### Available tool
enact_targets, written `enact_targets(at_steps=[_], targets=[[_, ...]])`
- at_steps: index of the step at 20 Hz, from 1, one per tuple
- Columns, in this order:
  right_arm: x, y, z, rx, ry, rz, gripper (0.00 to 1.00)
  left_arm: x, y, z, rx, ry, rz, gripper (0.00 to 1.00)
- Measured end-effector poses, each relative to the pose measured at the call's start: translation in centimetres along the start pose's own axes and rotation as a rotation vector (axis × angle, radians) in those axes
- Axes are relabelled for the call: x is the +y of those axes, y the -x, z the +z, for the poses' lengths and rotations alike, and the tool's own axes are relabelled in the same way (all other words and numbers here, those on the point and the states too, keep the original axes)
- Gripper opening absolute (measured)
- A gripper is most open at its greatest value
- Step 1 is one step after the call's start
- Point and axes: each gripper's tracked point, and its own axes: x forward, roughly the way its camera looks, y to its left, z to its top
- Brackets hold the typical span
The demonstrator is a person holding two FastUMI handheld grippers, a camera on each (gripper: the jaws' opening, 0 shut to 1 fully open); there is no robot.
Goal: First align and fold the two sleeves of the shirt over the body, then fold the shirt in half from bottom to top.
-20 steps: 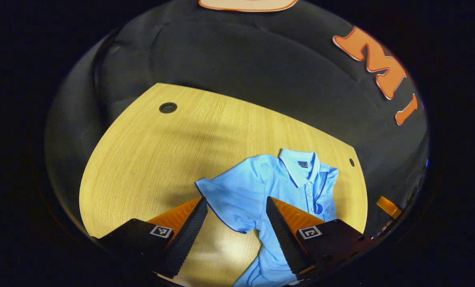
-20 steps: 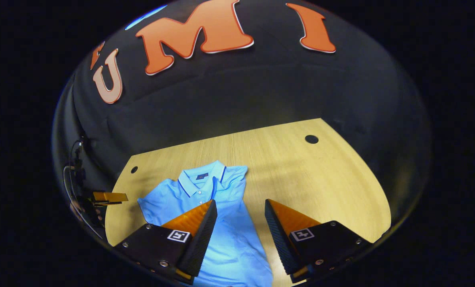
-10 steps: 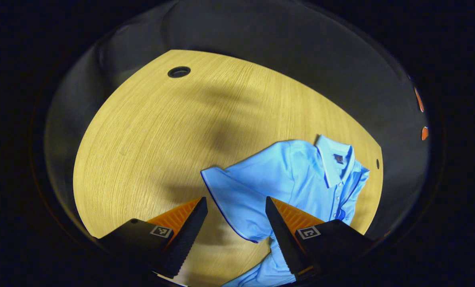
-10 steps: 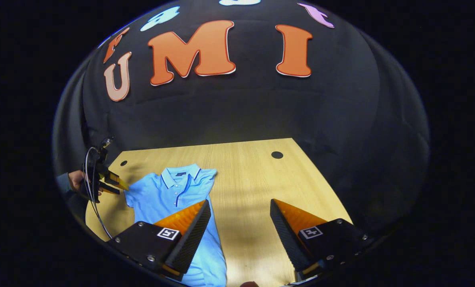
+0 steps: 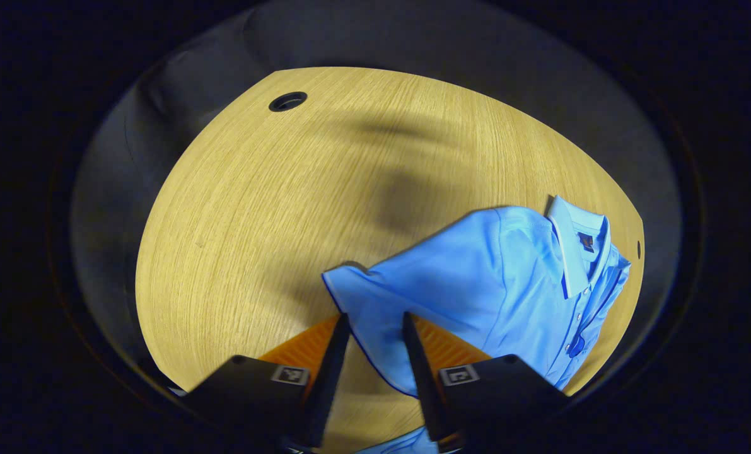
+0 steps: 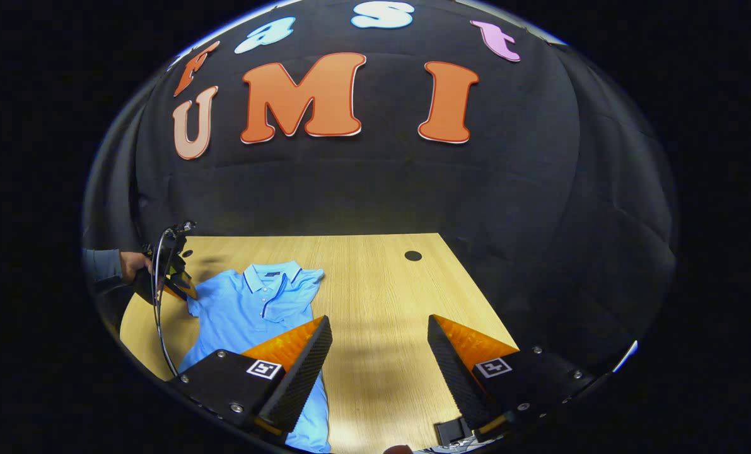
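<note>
**Kid:** Folding the sleeves first, right? Where is the polo shirt (image 5: 501,284)?

**Helper:** Flat on the table (image 5: 255,208), by its left edge. One sleeve already looks folded over the body. The left gripper (image 5: 372,328) has its jaws partly closed around the other sleeve (image 5: 375,302), but I cannot tell if they pinch it. The right gripper (image 6: 375,334) waits with jaws wide apart, holding nothing.

**Kid:** What's next?

**Helper:** Probably pinch the sleeve and lay it straight across.

**Kid:** Any words?

**Helper:** The collar tag (image 5: 586,239) is too small to read.
</note>
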Motion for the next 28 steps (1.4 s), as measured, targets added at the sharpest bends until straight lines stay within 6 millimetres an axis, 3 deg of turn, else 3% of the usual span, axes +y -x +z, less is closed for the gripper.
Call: enact_targets(at_steps=[3, 7, 12, 21, 28], targets=[[-0.8, 0.7, -1.0, 0.001, -0.02, -0.014, 0.96, -0.6, 0.0, -0.2, -0.006, 0.001, -0.001, 0.12], [-2.0, 1.5, -1.7, 0.008, -0.042, -0.031, 0.96, -1.6, 0.5, 0.0, -0.01, -0.023, -0.052, 0.07], [-2.9, 2.1, -3.0, 0.026, -0.07, -0.035, 0.96, -4.7, 2.8, 0.6, -0.052, -0.082, -0.14, 0.07], [-3.6, 3.2, -4.9, 0.041, -0.117, -0.043, 0.96, -12.9, 7.2, 1.2, -0.133, -0.248, -0.261, 0.07], [-4.3, 3.8, -6.5, 0.063, -0.123, -0.048, 0.96, -18.2, 7.9, 0.4, -0.123, -0.292, -0.293, 0.07]])
